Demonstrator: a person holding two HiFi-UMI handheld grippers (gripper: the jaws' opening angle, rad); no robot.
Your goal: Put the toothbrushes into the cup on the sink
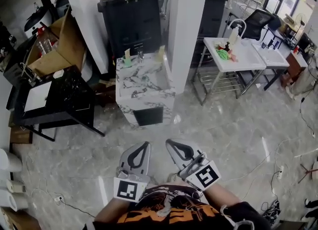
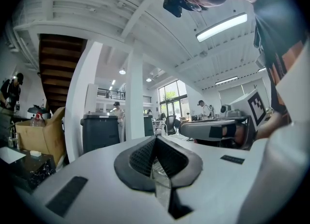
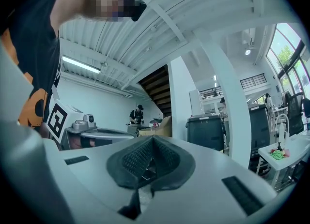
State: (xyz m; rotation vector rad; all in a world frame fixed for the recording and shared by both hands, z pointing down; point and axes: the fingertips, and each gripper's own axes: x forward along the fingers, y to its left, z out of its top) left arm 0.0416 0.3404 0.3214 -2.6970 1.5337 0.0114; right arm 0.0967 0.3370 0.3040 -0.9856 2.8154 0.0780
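the marbled sink [image 1: 166, 92] stands out on the floor, well ahead of the person; small pale upright things [image 1: 127, 57] sit along its back rim by the tap, too small to tell cup from toothbrushes, so whether any brush is in the cup can't be read. the left gripper [image 1: 141, 149] and right gripper [image 1: 175, 147] hang side by side close to the body, each with jaws pressed together on nothing, probably because the sink is out of reach. behind the sink is a dark lidded bin [image 1: 131, 18], contents hidden; at left an open cardboard box [image 1: 59, 45] holds something clear, perhaps glass
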